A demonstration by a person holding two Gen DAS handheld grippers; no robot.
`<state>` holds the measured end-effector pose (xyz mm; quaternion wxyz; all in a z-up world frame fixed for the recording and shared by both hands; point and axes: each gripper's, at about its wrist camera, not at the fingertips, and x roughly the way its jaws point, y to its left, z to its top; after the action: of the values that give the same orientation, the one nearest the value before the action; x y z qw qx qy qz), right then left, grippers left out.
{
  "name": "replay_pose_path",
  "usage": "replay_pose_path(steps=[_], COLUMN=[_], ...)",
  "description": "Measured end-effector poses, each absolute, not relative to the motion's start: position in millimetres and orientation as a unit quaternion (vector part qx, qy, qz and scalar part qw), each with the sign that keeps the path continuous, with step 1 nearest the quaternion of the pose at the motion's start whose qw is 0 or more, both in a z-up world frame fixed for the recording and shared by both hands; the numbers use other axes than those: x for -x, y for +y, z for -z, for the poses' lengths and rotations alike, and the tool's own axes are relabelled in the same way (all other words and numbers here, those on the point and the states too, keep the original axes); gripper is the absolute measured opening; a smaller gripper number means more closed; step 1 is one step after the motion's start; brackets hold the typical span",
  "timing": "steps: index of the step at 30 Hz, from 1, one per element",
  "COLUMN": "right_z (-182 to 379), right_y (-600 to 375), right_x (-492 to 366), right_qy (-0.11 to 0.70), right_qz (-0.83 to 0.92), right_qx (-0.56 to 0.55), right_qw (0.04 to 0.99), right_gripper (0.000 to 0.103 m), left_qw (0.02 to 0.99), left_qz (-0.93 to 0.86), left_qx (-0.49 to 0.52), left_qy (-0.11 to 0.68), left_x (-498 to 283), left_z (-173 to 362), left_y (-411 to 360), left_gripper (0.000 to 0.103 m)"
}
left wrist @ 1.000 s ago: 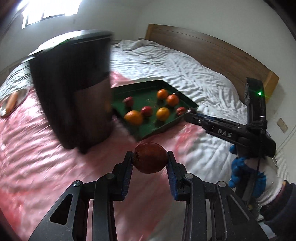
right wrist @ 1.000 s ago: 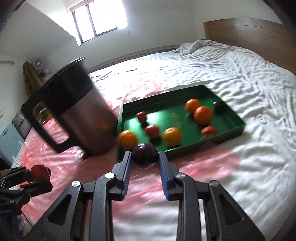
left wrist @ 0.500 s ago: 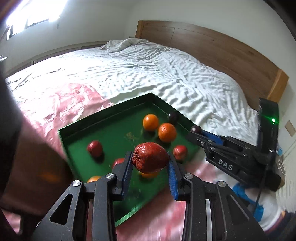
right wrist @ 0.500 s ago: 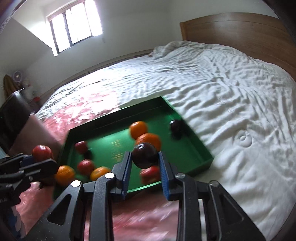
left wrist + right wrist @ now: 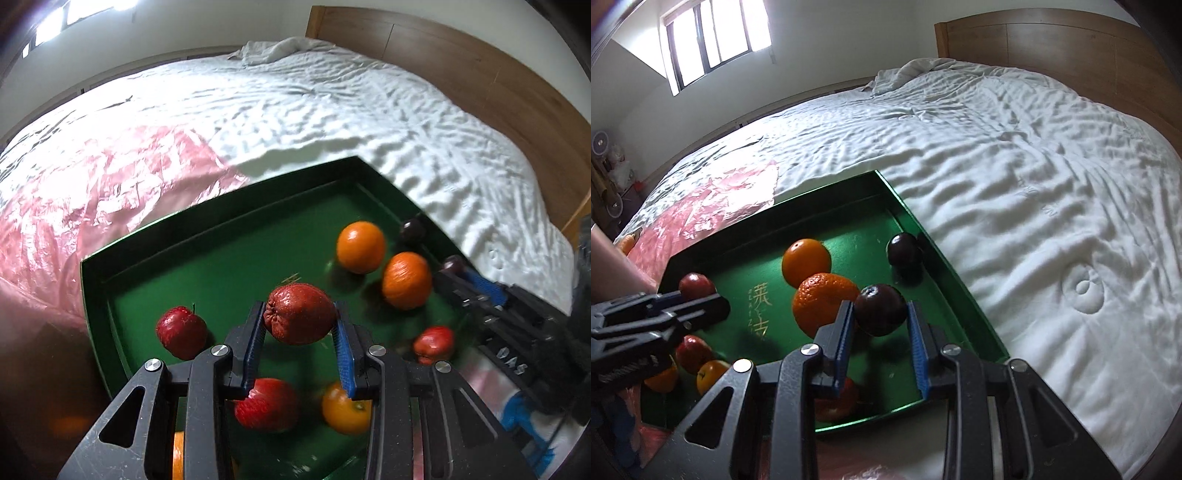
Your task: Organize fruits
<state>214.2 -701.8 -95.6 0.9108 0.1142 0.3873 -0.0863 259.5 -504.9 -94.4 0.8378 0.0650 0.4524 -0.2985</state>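
Observation:
A green tray (image 5: 207, 214) lies on the bed and holds several oranges, red fruits and a dark plum. My left gripper (image 5: 299, 323) is shut on a wrinkled red fruit (image 5: 299, 314) and holds it above the tray's middle. My right gripper (image 5: 881, 314) is shut on a dark plum (image 5: 880, 309) above the tray's (image 5: 945, 266) right part, near two oranges (image 5: 823, 302). Another dark plum (image 5: 903, 249) lies in the tray's far right corner. The right gripper shows at the tray's right edge in the left wrist view (image 5: 458, 269); the left gripper shows in the right wrist view (image 5: 687, 299).
The white quilt (image 5: 1034, 166) covers the bed to the right and behind the tray. A pink plastic sheet (image 5: 92, 184) lies to the left. A wooden headboard (image 5: 480, 74) stands behind. A blurred dark container edge (image 5: 37, 369) is at the far left.
Both grippers have moved from beside the dark container to above the tray, each still holding its fruit. The tray looks larger and closer now.

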Motion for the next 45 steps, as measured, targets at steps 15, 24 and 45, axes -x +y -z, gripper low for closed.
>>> replay_pose_path(steps=[15, 24, 45], right_z=[109, 108, 54], right_y=[-699, -700, -671], right_x=[-219, -219, -173], right_qy=[0.412, 0.414, 0.401], right_qz=[0.087, 0.088, 0.106], right_qx=[-0.095, -0.096, -0.07], right_qw=[0.902, 0.901, 0.907], right_gripper=[0.048, 0.048, 0.103], left_qw=[0.828, 0.829, 0.846], left_qz=[0.292, 0.286, 0.316], left_qx=[-0.065, -0.068, -0.04], left_qy=[0.475, 0.476, 0.429], left_x=[-268, -268, -194], left_z=[113, 111, 37], left_y=[-501, -500, -464], left_gripper=[0.031, 0.035, 0.052])
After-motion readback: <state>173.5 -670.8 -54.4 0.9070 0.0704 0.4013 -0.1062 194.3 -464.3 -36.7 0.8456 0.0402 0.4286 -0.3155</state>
